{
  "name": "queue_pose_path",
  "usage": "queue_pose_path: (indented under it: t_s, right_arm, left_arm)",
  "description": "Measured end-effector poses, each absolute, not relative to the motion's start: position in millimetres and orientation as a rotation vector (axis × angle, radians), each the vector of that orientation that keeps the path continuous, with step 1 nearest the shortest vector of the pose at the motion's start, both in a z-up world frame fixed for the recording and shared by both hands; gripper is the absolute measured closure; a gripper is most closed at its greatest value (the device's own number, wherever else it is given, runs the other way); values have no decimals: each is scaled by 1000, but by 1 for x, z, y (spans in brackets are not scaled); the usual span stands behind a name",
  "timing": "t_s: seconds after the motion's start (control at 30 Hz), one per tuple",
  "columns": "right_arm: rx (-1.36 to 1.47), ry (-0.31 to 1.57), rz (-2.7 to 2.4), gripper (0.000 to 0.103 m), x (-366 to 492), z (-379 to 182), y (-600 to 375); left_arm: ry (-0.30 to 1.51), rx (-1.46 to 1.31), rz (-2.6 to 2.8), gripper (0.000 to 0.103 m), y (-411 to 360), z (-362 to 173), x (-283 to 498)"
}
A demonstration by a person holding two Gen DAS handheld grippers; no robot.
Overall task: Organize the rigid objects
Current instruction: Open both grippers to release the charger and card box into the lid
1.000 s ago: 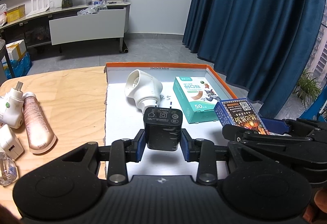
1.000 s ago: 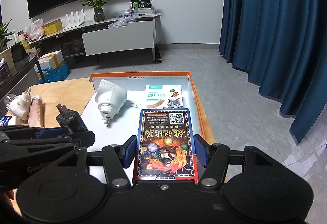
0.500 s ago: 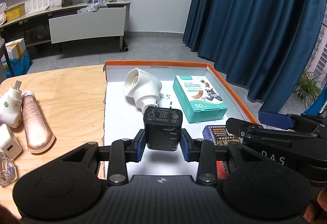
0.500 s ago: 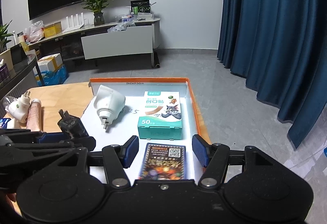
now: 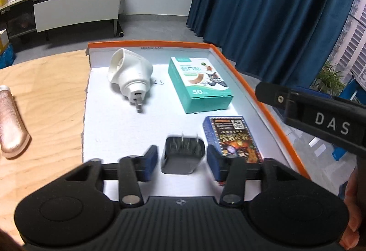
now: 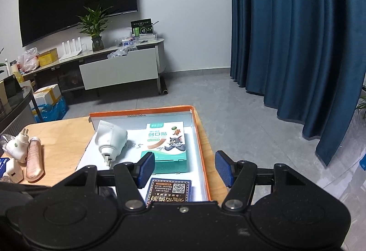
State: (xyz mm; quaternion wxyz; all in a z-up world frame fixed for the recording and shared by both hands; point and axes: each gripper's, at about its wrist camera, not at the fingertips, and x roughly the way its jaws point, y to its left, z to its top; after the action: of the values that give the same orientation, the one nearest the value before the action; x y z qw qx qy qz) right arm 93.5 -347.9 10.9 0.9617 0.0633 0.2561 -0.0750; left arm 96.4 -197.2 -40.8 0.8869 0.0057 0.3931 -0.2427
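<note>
Left wrist view: left gripper (image 5: pixel 182 159), jaws just opening, straddles untouched black charger (image 5: pixel 182 154) near tray's (image 5: pixel 270 113) orange edge.

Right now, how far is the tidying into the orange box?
Done: white plug, plaster box and card pack lie in the orange box. In hand: the left gripper has just been opening; the black charger sits loose between its pads. Left: pink tube and small white plugs on the table.

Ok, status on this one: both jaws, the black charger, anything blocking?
Left gripper jaws just opened, black charger loose between them in the orange tray. Right gripper open, empty. Card box close beside; nothing blocking.
</note>
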Motion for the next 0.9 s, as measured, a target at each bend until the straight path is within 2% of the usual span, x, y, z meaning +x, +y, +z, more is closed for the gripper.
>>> queue_pose_path:
  t_s: [0.13, 0.3, 0.43, 0.53, 0.67, 0.9]
  right_arm:
    - [120, 505, -155, 31, 86, 19, -345]
    - [109, 482, -151, 25, 76, 30, -336]
    - [117, 492, -150, 19, 70, 34, -327]
    - [133, 496, -151, 13, 67, 39, -321]
    - [124, 495, -143, 9, 63, 46, -311]
    - [95, 509, -80, 9, 55, 51, -283]
  left_arm:
    - [803, 10, -489, 47, -194, -32, 91]
    - [767, 3, -427, 26, -181, -11, 86]
    - [747, 25, -377, 17, -172, 2, 81]
    - [732, 23, -348, 6, -161, 8, 75]
    - [728, -1, -322, 4, -144, 13, 69]
    - [726, -15, -265, 4, -111, 14, 61]
